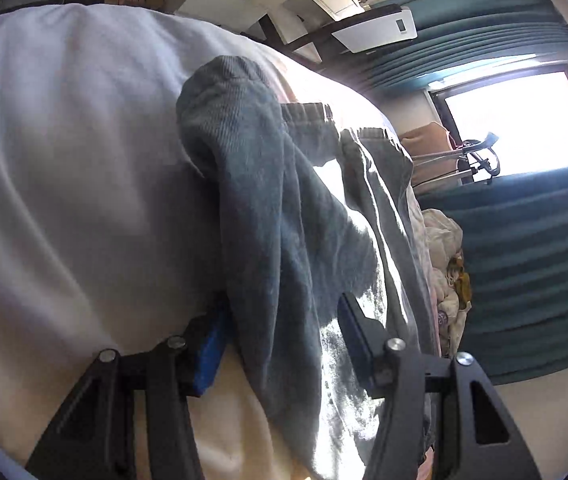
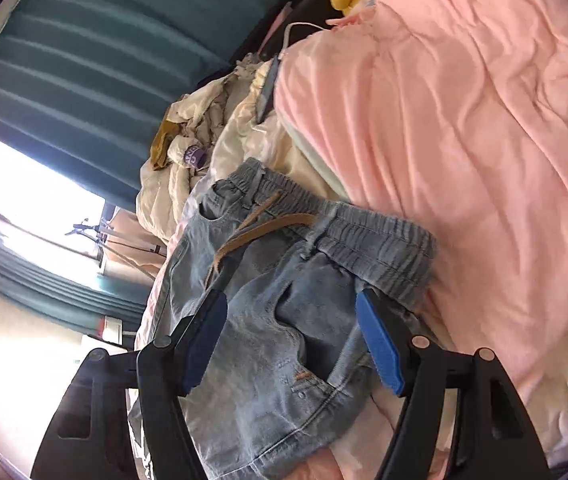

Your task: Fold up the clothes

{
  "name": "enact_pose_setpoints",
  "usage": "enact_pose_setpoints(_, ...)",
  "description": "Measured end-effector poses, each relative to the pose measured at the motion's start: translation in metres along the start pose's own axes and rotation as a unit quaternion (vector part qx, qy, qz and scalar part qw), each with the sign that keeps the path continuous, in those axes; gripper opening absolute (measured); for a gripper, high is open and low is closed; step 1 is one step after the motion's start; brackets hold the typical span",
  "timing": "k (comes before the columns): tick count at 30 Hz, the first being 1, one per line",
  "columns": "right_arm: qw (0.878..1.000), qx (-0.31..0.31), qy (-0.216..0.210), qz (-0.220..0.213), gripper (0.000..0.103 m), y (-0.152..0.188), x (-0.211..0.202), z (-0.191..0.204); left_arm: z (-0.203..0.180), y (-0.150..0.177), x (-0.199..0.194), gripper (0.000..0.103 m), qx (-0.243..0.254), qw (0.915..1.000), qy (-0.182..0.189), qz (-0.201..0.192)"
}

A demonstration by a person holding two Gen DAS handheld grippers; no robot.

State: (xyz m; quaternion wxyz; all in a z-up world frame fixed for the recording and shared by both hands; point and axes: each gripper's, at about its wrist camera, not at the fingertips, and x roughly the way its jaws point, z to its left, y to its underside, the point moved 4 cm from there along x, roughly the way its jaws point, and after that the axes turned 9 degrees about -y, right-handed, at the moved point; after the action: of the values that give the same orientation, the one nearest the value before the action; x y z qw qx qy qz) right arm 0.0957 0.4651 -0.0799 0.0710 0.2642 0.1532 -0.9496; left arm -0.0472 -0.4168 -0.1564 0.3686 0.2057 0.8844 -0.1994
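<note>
Straddling the jeans [image 2: 284,300] lying on the pink quilt [image 2: 464,120], I am holding both the left gripper [image 1: 280,344] and right gripper [image 2: 292,344] open, not clamped, judging the next move needs pinching denim before folding.

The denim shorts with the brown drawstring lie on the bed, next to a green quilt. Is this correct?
Not quite. In the right wrist view the denim shorts with the brown drawstring do lie on the bed, but the quilt beside them is pink, not green.
</note>
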Motion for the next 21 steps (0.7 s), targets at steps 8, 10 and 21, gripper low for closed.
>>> enact_pose_setpoints(8, 0.996, 0.069, 0.056, 0.028, 0.07, 0.003, 0.025, -0.033, 0.003, -0.019, 0.014, 0.047, -0.044, 0.9985, 0.033, 0.006)
enact_pose_setpoints(10, 0.994, 0.082, 0.067, 0.042, 0.071, 0.006, 0.036, -0.041, -0.003, -0.021, 0.016, 0.046, -0.029, 0.9992, 0.026, 0.006)
enact_pose_setpoints(21, 0.986, 0.116, 0.036, 0.114, 0.053, 0.031, 0.078, -0.048, -0.025, -0.021, 0.019, 0.006, 0.009, 0.9999, -0.007, 0.007)
